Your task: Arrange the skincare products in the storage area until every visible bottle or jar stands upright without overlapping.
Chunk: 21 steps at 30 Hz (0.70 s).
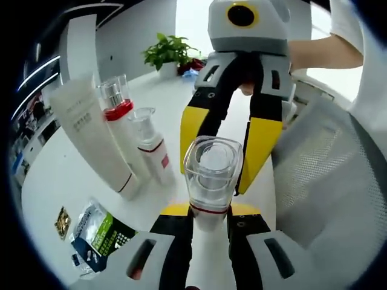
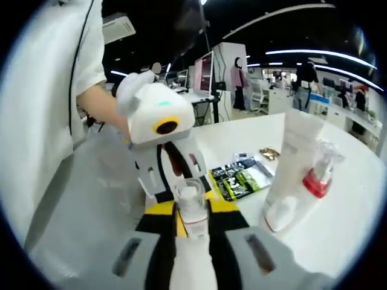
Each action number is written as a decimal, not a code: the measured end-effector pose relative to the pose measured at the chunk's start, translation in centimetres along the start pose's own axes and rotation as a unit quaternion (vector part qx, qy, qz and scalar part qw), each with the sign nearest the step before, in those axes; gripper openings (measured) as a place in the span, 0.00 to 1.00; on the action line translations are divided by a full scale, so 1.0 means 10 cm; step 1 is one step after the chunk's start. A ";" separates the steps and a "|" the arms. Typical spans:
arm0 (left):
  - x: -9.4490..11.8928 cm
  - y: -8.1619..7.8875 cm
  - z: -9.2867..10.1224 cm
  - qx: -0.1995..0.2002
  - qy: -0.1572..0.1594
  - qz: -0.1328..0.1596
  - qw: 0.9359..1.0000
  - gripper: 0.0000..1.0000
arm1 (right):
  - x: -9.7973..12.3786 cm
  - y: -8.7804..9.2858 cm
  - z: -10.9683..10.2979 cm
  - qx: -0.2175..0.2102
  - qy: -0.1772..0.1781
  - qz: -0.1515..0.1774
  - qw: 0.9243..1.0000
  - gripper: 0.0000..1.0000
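Apparently mid-placement, both the left claw [image 1: 208, 226] and right claw [image 2: 192, 225] clench one clear-capped bottle [image 1: 211, 175] above the white worktop [image 1: 60, 175]; next, stand it beside the upright tube [image 1: 91, 133].

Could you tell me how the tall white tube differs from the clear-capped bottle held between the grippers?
The tube is opaque white, flat and wide, resting cap-down on the table; the bottle is narrower, with a clear square cap and a red band below it. The tube stands free beside two pump bottles; the bottle sits between the left gripper jaws, with the right gripper around its cap. Both are upright.
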<state>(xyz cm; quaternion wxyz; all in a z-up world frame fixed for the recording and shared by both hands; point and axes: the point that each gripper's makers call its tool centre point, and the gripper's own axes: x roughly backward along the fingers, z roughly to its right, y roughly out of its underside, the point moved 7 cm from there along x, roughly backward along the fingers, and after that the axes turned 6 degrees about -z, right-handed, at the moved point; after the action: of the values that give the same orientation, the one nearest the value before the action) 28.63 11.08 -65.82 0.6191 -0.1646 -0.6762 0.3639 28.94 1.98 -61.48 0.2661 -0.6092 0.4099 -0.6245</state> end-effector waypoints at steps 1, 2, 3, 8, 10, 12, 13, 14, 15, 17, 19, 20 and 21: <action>-0.01 0.01 0.00 0.000 0.000 -0.001 1.000 0.18 | -0.01 0.01 0.00 0.000 0.001 -0.002 1.000 0.19; -0.01 0.02 0.00 -0.002 0.000 -0.002 1.000 0.18 | -0.02 0.01 -0.01 0.001 0.001 -0.004 1.000 0.19; -0.02 0.03 0.00 -0.003 0.000 -0.003 1.000 0.18 | -0.03 0.02 -0.01 0.002 0.001 -0.006 1.000 0.19; -0.05 0.05 -0.02 0.003 0.005 0.002 1.000 0.18 | -0.05 0.03 0.00 0.001 0.007 -0.010 1.000 0.19; -0.06 0.04 -0.03 0.002 0.003 0.006 1.000 0.18 | -0.05 0.04 0.02 -0.004 0.010 -0.010 1.000 0.19; -0.06 0.04 -0.06 0.000 0.003 0.009 1.000 0.18 | -0.06 0.04 0.04 -0.005 0.016 -0.009 1.000 0.19; -0.06 0.03 -0.06 -0.001 0.003 0.010 1.000 0.18 | -0.06 0.04 0.04 -0.007 0.019 -0.010 1.000 0.19; -0.07 0.03 -0.08 -0.002 0.003 0.012 1.000 0.18 | -0.06 0.04 0.06 -0.022 0.022 -0.011 0.999 0.20; -0.07 0.02 -0.08 -0.003 0.004 0.012 1.000 0.18 | -0.06 0.05 0.07 -0.034 0.024 -0.013 0.999 0.20; -0.08 0.01 -0.10 -0.006 0.007 0.014 1.000 0.18 | -0.06 0.06 0.08 -0.038 0.027 -0.015 0.999 0.20; -0.09 0.00 -0.11 -0.009 0.008 0.014 1.000 0.18 | -0.06 0.08 0.09 -0.042 0.035 -0.018 0.998 0.22; -0.10 0.00 -0.12 -0.011 0.008 0.014 1.000 0.18 | -0.06 0.09 0.10 -0.044 0.035 -0.018 0.998 0.23; -0.10 -0.01 -0.13 -0.012 0.008 0.013 1.000 0.18 | -0.05 0.09 0.10 -0.046 0.037 -0.015 0.998 0.23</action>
<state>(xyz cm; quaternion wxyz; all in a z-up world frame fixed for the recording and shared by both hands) 30.03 10.73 -66.51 0.6177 -0.1844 -0.6731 0.3624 29.79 1.72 -62.59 0.2126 -0.6034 0.4385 -0.6312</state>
